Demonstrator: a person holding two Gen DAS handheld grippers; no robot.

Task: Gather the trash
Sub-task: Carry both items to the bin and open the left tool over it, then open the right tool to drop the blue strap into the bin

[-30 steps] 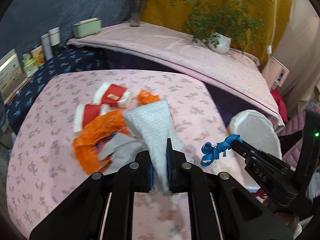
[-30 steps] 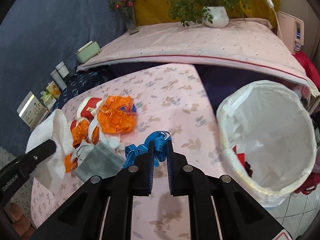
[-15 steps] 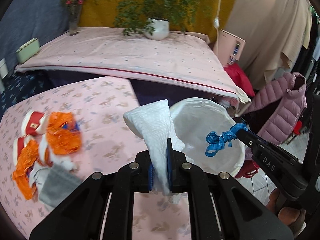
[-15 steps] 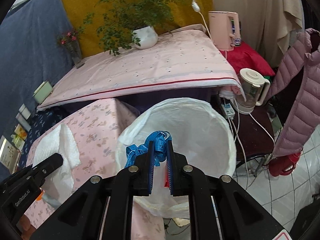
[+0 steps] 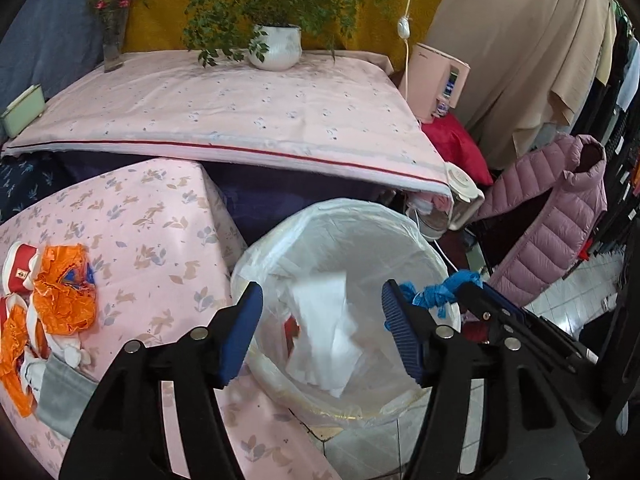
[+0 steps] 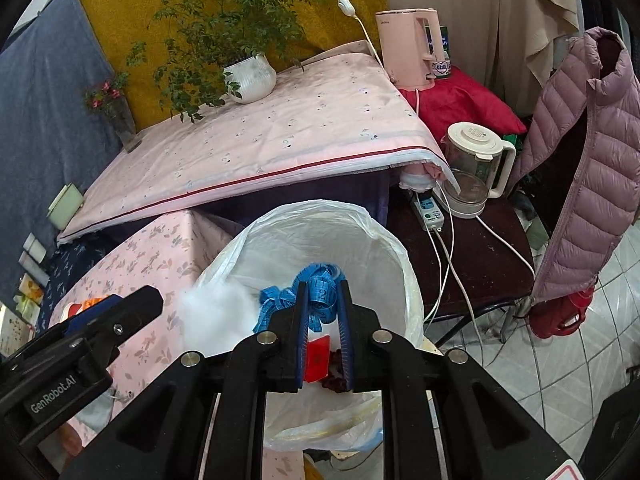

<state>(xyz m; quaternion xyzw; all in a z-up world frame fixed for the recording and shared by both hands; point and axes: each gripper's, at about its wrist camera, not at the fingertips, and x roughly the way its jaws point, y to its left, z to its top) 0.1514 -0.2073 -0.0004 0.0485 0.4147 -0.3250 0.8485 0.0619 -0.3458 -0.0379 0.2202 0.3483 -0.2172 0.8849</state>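
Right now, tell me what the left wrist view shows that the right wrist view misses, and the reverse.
Only the left wrist view shows the orange wrappers, the red-and-white carton and the grey pouch left on the floral table.

Only the right wrist view shows the power strip, the whole glass kettle and the red item deep in the bin.

Both show the lined bin, the white tissue dropping from the left claw, whose jaws have just been opening, and the blue tape measure between the right claw jaws, also just opening.
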